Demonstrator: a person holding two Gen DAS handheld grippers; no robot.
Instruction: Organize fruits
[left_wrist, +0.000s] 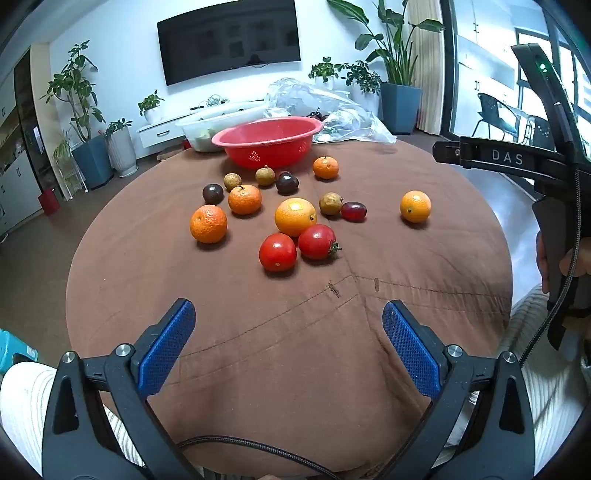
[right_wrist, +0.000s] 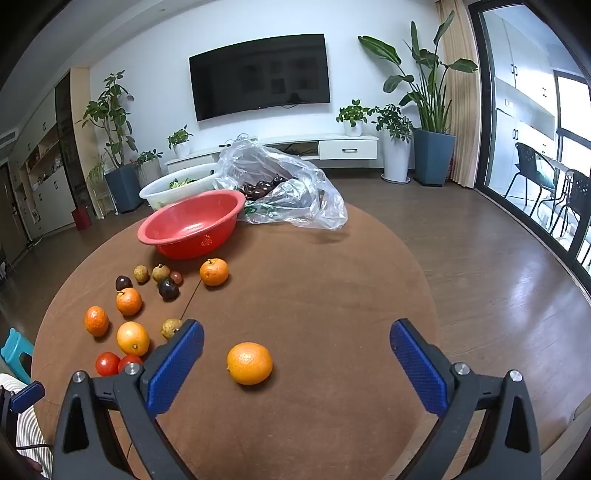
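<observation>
Round table under a brown cloth, living room behind with wall TV and potted plants. Left gripper hangs over the near edge, blue pads spread wide, nothing between them. Ahead of it, left to right: a tangerine, another tangerine, two tomatoes touching each other, a large orange just behind them, a small brownish fruit beside a red grape. Farther ahead sits the red colander, empty, with a clear plastic bag to its right. Right gripper also gapes fully, gripping nothing; a lone orange lies on the cloth between its fingers, nearer the left pad, not touched.
</observation>
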